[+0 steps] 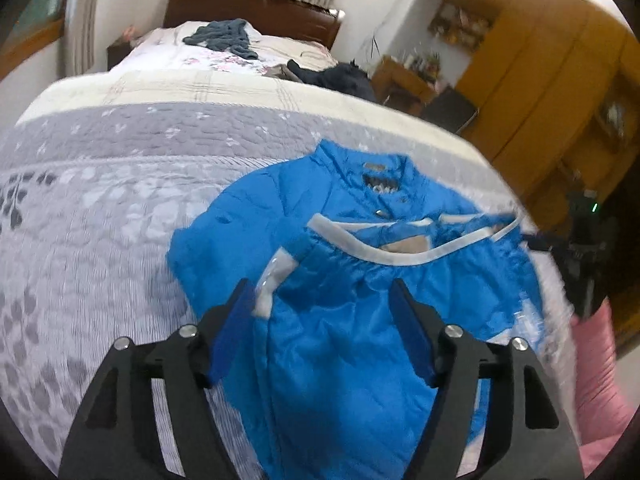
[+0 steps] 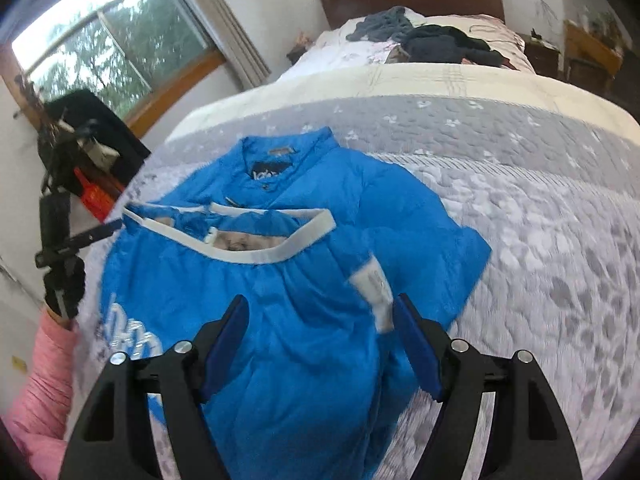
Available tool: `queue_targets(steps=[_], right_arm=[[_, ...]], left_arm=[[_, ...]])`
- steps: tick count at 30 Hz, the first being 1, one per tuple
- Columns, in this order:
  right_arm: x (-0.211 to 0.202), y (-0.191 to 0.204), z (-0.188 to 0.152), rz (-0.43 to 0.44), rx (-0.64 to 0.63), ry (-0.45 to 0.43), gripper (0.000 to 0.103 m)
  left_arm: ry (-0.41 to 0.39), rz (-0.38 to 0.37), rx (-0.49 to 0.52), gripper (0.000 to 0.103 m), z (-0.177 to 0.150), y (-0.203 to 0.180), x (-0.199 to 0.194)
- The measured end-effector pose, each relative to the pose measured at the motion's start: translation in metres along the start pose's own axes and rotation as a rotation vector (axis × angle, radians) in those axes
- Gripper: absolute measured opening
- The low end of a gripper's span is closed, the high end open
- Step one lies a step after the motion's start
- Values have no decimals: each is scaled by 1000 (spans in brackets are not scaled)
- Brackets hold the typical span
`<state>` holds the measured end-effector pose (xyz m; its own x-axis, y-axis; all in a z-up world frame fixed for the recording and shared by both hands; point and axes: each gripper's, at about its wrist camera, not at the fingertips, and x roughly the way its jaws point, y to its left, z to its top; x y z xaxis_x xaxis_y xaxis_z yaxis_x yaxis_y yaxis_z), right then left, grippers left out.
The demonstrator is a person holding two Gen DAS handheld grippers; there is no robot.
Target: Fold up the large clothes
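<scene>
On the grey quilted bed [image 1: 120, 208], blue jacket [image 1: 340, 320] part-folded, left gripper [image 1: 324, 300] and right gripper [image 2: 322, 316] both spread apart, empty

A lived-in home bedroom: a wide bed [image 1: 120, 184] under a grey and white quilted cover fills the middle, its dark wooden headboard [image 1: 256, 4] at twelve o'clock; a curtained window [image 2: 108, 40] sits at ten o'clock in the right wrist view, yellow wooden wardrobes [image 1: 560, 80] at two o'clock in the left
</scene>
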<state>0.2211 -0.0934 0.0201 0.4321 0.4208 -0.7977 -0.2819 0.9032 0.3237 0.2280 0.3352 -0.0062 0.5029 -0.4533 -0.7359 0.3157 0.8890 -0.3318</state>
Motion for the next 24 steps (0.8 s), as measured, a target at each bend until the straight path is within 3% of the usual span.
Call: queue_targets(steps=[3,4,6,8,10,13,18,24], right_arm=[[17,3,5,-41,-34,30,73],[21,4,5,-48,-41,37,67],[27,8,5,-92,-68,34,54],[23,11,4,-79,-80,17,29],[14,12,1,-68,-80,-13,19],[-5,16,-5,-61,-72,-54,15],[-41,28,-8,-21,-62,-122,13],[-77,37,27,-16,-30,-198,13]], left_arm=[[15,30,48,72,3,-7,15],[18,49,59,71,4,-10,20],[3,93,77,58,3,-14,24],[-22,130,90,35,1,-18,24],[-48,141,91,20,-2,-20,18],[-108,139,85,13,-6,-28,1],[-207,134,83,11,-6,-50,-33],[-299,151,66,11,32,-66,-60]])
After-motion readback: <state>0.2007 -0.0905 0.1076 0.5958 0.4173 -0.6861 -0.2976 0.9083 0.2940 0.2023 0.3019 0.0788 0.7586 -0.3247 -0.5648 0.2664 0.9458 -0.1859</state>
